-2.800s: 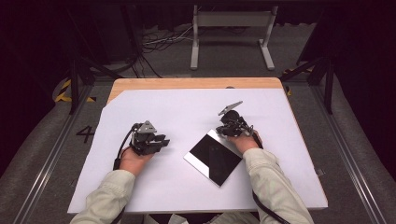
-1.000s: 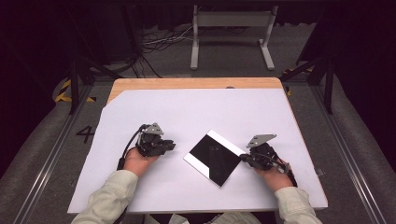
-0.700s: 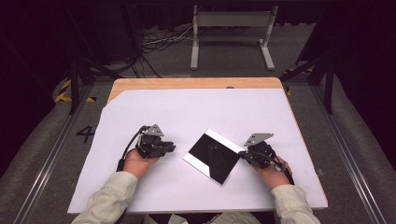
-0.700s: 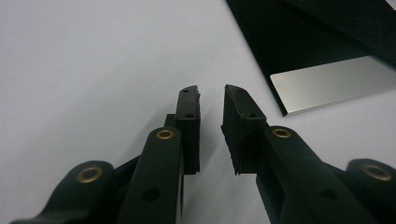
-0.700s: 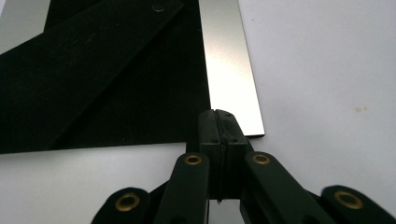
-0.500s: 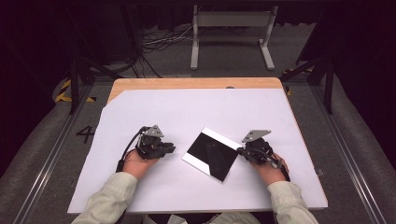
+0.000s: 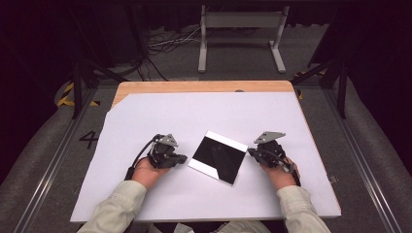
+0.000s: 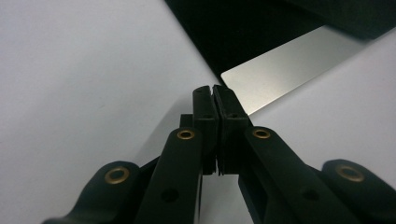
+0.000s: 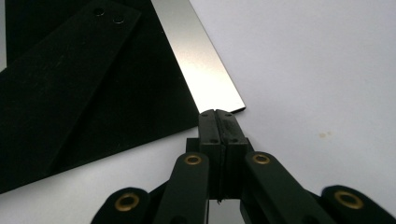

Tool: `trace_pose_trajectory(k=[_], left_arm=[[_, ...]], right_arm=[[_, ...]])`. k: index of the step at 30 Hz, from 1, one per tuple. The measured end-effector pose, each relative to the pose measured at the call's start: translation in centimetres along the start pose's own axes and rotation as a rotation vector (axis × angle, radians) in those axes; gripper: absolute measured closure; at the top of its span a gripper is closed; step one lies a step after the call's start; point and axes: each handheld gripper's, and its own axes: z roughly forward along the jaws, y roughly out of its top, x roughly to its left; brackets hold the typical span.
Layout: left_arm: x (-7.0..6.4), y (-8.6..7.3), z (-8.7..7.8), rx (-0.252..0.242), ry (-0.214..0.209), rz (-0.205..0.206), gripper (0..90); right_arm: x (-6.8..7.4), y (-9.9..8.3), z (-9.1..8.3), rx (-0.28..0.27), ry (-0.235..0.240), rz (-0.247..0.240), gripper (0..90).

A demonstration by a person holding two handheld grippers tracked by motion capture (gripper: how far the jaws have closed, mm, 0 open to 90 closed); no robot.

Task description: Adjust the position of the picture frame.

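A flat black square plate with a silver strip along one edge lies on the white sheet that covers the surface, in the near half and about midway between the left and right edges. It is turned like a diamond, so its corners point toward the edges of the surface. The left gripper rests just beside the left corner of the plate, and its jaws are pressed together with nothing between them; in the left gripper view the left gripper has its tips at the end of the silver strip, very near or touching it, I cannot tell which. The right gripper is just beside the right corner of the plate, its jaws also closed and empty; in the right gripper view the right gripper meets the corner of the silver strip. Around the plate the sheet is bare: there is wide free room toward the far edge, and some room toward the left and right edges behind each hand. Toward the near edge the free room is smaller, and the two sleeves come in there.
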Motion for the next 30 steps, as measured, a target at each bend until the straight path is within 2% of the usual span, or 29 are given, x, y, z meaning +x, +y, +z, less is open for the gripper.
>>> trace_pose_trajectory(k=[1, 6, 9, 13, 21, 29, 30], left_arm=[[-0.1, 0.1, 0.1, 0.001, -0.003, -0.005, 88.8], [-0.4, 0.6, 0.6, 0.018, -0.052, 0.024, 89.9], [-0.6, 0.8, 0.6, 0.032, -0.046, 0.035, 90.0], [-0.4, 0.9, 0.9, 0.031, -0.102, 0.023, 90.0], [-2.5, 2.1, 1.9, 0.071, -0.115, 0.101, 90.0], [-3.7, 3.1, 3.0, 0.083, -0.159, 0.143, 90.0], [-3.9, 3.1, 3.1, 0.083, -0.164, 0.135, 90.0]], right_arm=[[0.0, 0.0, 0.0, 0.0, 0.0, 0.0, 89.6], [-0.8, -0.3, -1.6, -0.027, -0.023, 0.025, 89.6], [-1.5, -0.8, -2.7, -0.047, -0.041, 0.053, 89.6], [-2.4, -1.3, -3.7, -0.067, -0.054, 0.088, 89.6], [-3.4, -2.0, -5.8, -0.104, -0.077, 0.133, 89.6], [-3.8, -2.6, -6.7, -0.109, -0.085, 0.152, 89.6], [-3.8, -2.7, -6.7, -0.107, -0.086, 0.15, 89.6]])
